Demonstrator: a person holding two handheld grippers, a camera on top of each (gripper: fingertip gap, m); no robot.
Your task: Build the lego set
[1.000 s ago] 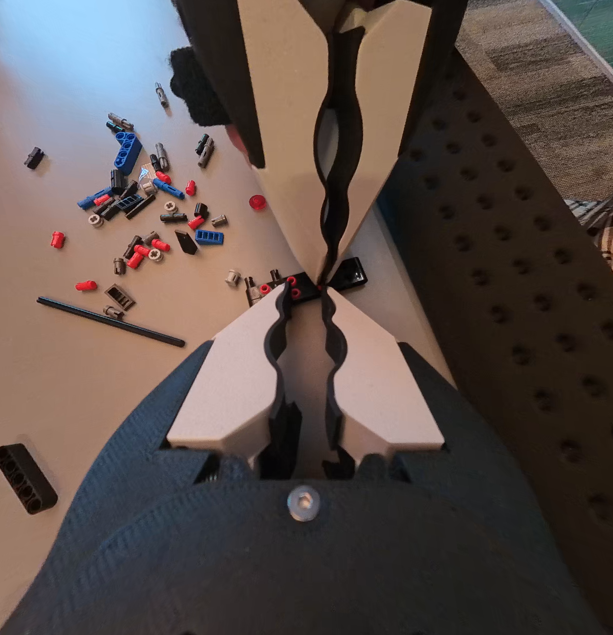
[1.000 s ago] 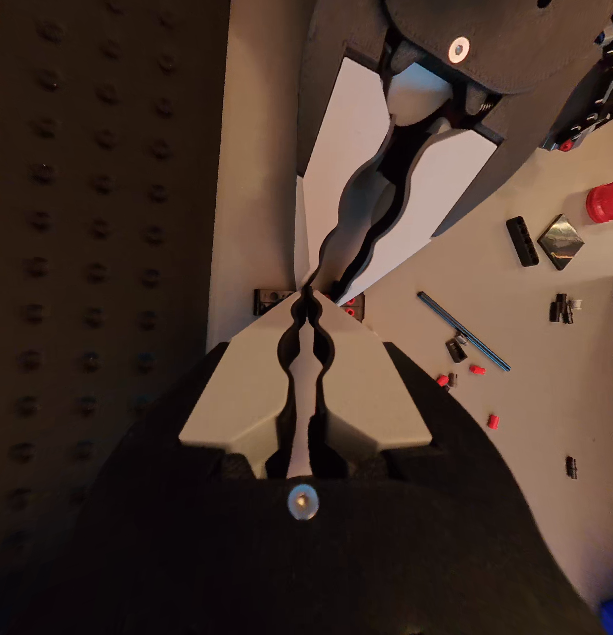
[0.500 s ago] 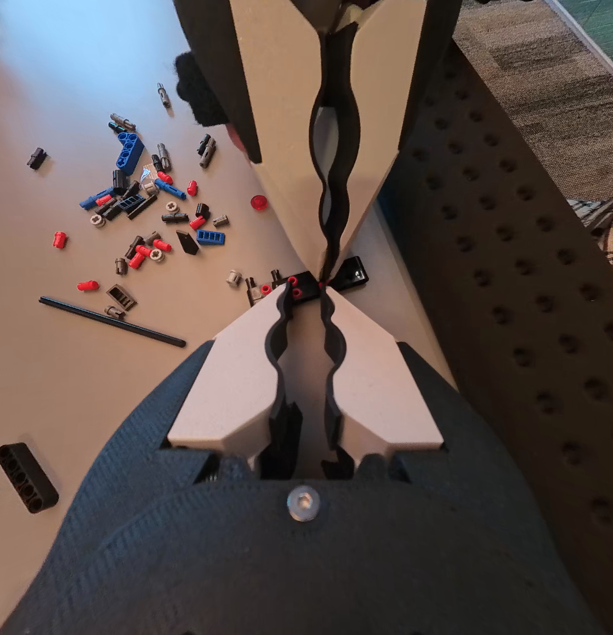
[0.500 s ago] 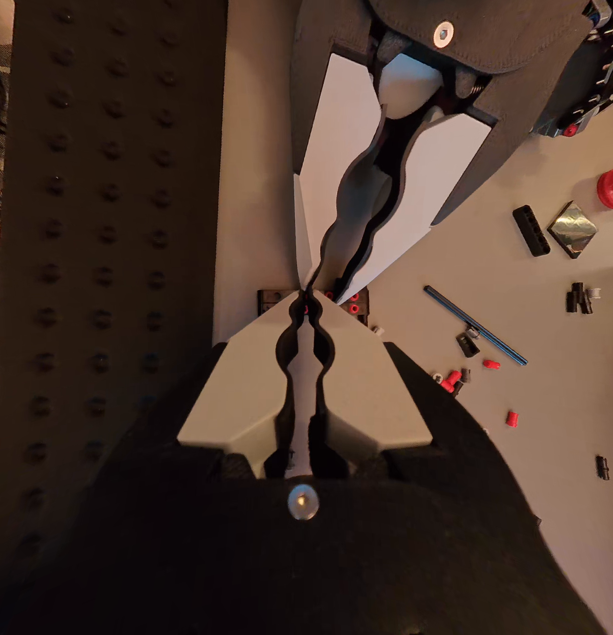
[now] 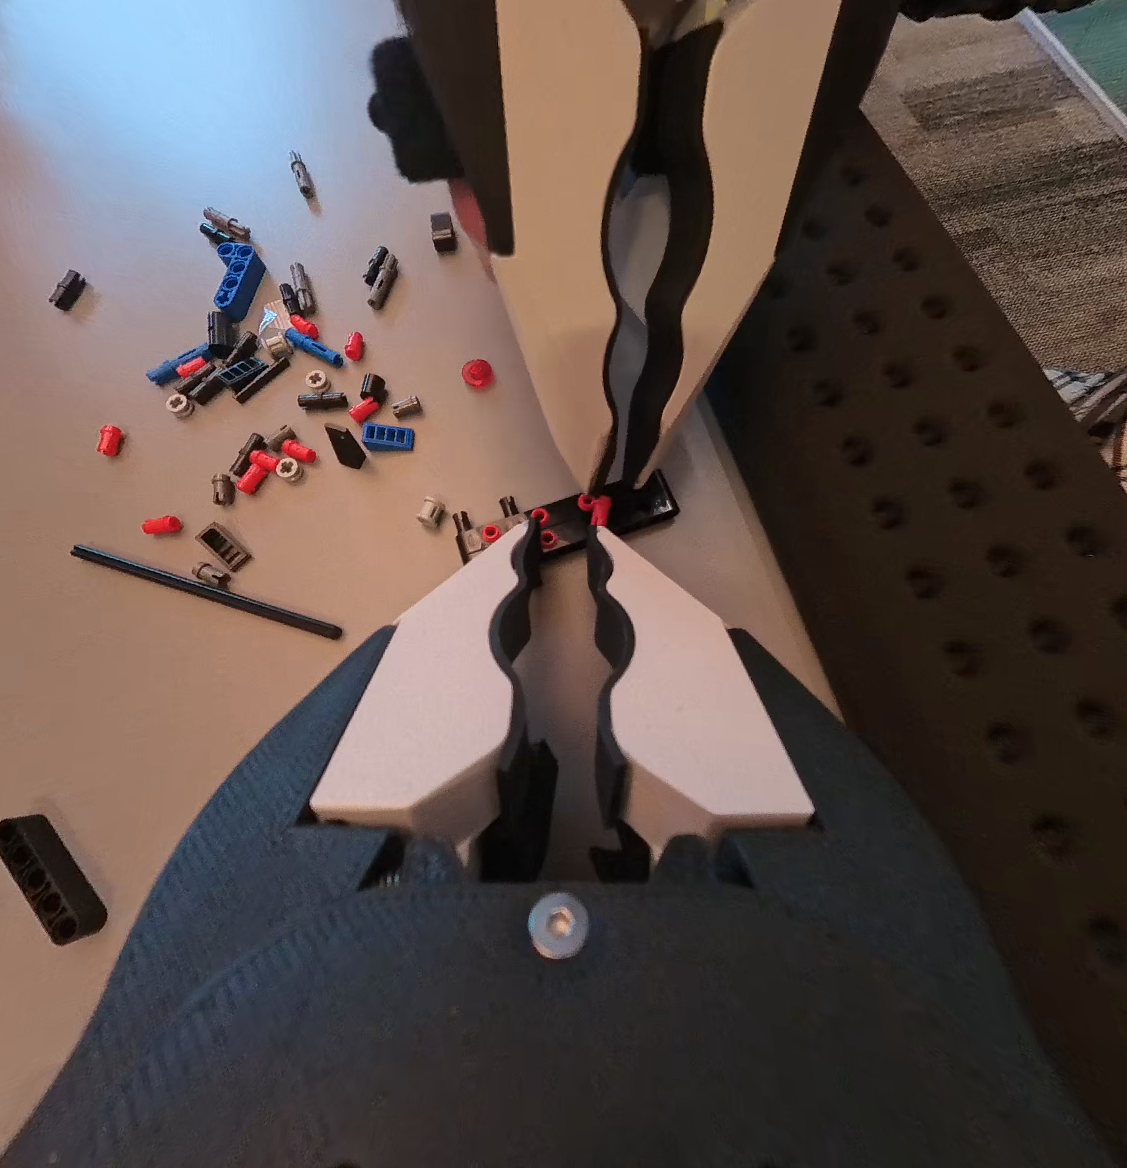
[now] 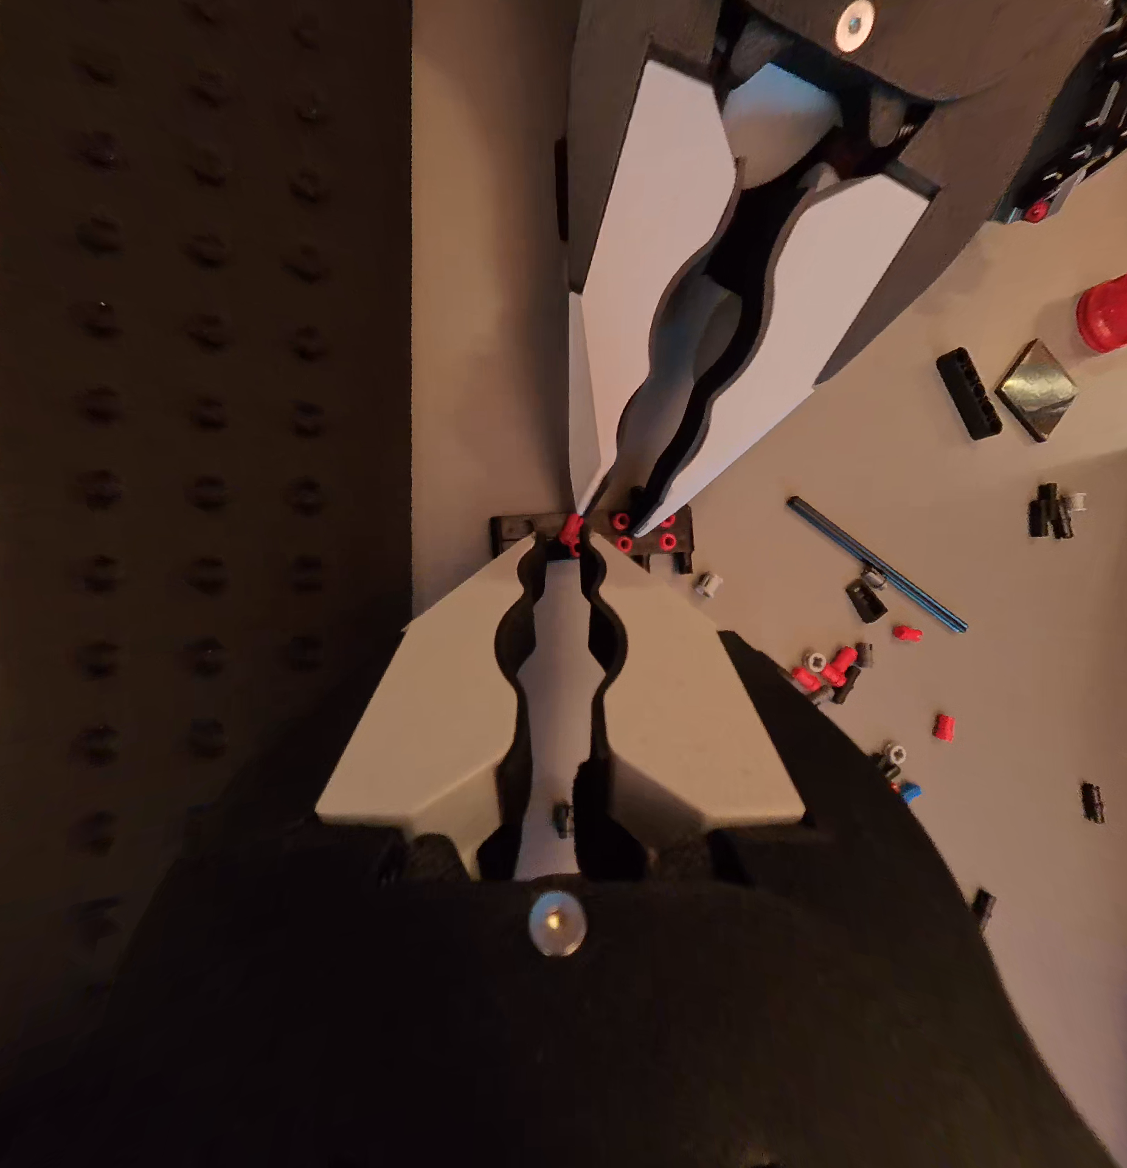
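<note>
Flat black plastic lego plate with red pegs sits on the beige table beside the dark pegboard. Left tongs slightly open, straddling its near edge; right tongs slightly parted around a small red pin. Light, rigid, slippery pieces: pinch the plate's edges.

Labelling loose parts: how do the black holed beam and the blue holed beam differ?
The black beam is straight; the blue beam bends at one end. The black beam lies alone, near the camera; the blue beam sits farther off, at the edge of a cluster of small parts. Both have a row of holes and lie loose on the table.
</note>
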